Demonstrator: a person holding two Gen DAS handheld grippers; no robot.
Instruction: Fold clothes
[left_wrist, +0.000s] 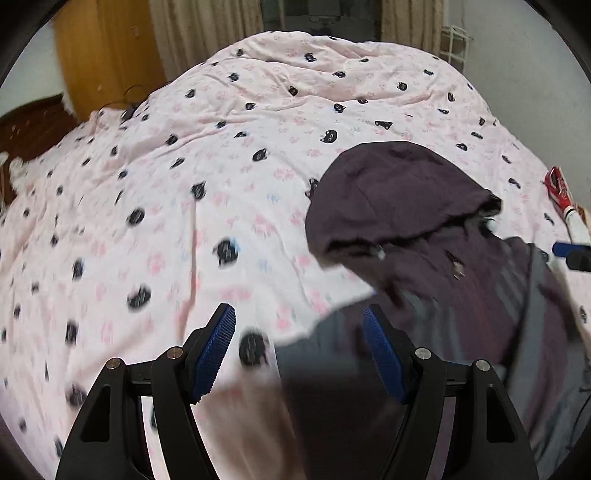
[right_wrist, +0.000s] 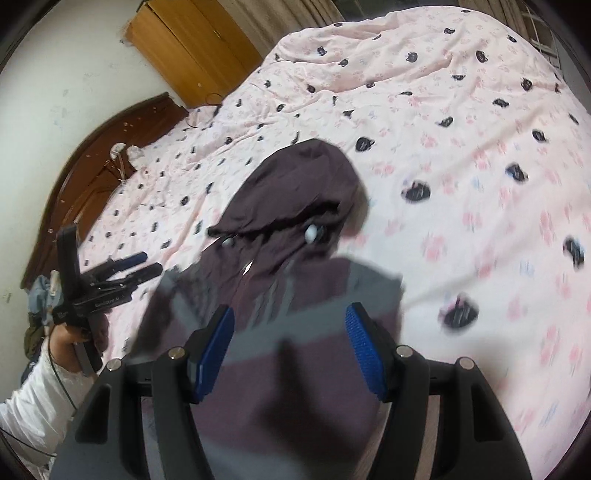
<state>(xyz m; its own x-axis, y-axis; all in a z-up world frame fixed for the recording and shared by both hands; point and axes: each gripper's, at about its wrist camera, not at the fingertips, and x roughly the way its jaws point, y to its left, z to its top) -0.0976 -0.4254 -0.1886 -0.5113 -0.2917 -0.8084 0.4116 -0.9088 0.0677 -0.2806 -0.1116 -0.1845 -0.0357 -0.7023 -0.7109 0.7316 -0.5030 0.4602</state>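
We see the hoodie (right_wrist: 291, 206) lying on the bed (right_wrist: 461, 110), hood pointing away from us, long axis running straight ahead. Our right gripper (right_wrist: 290, 343) hangs spread over its body; our left gripper (left_wrist: 299, 347), also spread, sits at its left edge.

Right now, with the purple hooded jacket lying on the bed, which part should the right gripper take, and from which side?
Probably the near right edge of the jacket, where its grey band ends on the bedsheet. That edge lies thin and flat, so the open right gripper can come in low from the right. The hood is bulkier and farther away.
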